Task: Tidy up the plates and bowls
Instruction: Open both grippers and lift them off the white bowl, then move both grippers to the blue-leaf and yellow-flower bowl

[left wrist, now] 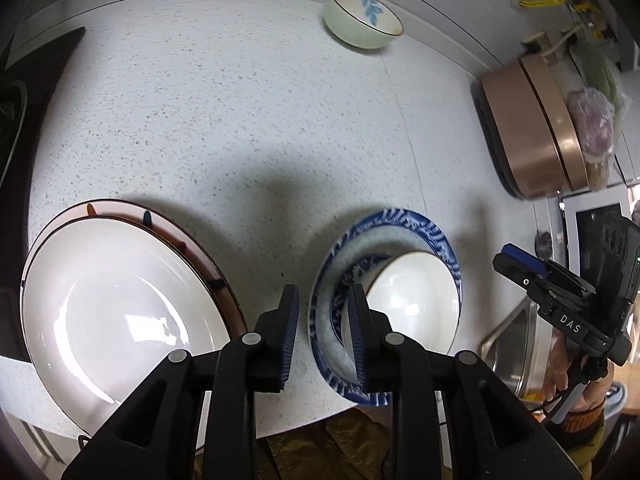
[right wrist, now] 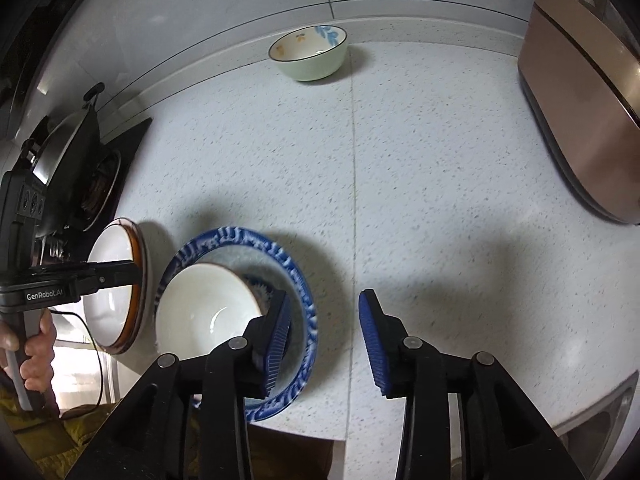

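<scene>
Hovering low over the front edge of the speckled white tabletop [left wrist: 240,112], left tool [left wrist: 322,322] has its blue-padded fingers apart, nothing between them; it sits between the white plate [left wrist: 116,312] and the blue-patterned plate [left wrist: 408,226]. White plate is stacked on a brown-rimmed plate [left wrist: 160,220] at front left of the tabletop, partly overhanging the front edge. White bowl [left wrist: 416,300] sits inside the blue-patterned plate, tilted, resting toward the plate's near side. Right finger of the left tool overlaps the blue plate's rim in the left wrist view; contact not clear.

Right tool [right wrist: 324,334] also stands apart, wide gap, empty, over bare tabletop [right wrist: 440,160] just right of the blue-patterned plate [right wrist: 296,276]. Its left finger overlaps the white bowl [right wrist: 200,312] and plate rim in the right wrist view; touching or above, can't tell. Left tool [right wrist: 136,272] is visible there too, held in a hand [right wrist: 36,344], tip over the stacked white plate [right wrist: 108,264].

Pale green bowl [right wrist: 308,52] with blue leaf print stands upright at the back of the tabletop by the wall, well apart from the plates. Copper-coloured appliance [right wrist: 580,120] at far right. Stove with a dark pan [right wrist: 76,148] at left. Sink edge [left wrist: 516,336] at front right.
</scene>
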Action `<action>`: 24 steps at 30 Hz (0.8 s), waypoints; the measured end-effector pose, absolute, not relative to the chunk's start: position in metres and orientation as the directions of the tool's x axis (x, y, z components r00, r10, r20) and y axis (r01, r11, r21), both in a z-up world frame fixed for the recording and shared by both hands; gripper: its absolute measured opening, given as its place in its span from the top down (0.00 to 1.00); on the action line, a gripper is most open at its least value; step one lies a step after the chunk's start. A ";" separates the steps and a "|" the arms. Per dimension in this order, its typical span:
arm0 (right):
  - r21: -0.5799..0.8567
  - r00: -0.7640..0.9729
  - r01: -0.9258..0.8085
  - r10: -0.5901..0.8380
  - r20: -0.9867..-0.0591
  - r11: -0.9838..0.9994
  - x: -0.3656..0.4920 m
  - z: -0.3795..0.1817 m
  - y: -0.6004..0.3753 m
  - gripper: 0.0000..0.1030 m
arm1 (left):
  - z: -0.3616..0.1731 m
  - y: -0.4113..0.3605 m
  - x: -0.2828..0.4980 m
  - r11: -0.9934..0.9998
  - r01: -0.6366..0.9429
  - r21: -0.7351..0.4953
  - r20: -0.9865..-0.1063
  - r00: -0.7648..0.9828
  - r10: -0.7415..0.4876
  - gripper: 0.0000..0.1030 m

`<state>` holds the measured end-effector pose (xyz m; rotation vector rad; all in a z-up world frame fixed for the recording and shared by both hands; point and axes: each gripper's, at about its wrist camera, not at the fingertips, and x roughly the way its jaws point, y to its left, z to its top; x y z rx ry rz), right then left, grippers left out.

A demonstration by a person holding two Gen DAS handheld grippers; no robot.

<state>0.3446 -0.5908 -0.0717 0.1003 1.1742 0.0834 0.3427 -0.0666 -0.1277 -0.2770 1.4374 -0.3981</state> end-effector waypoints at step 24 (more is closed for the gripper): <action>0.023 0.489 -0.103 0.071 -0.869 0.994 0.474 -0.045 -0.604 0.43 | -0.103 -0.092 0.455 0.974 0.012 -0.225 -0.882 0.422 -0.209 0.68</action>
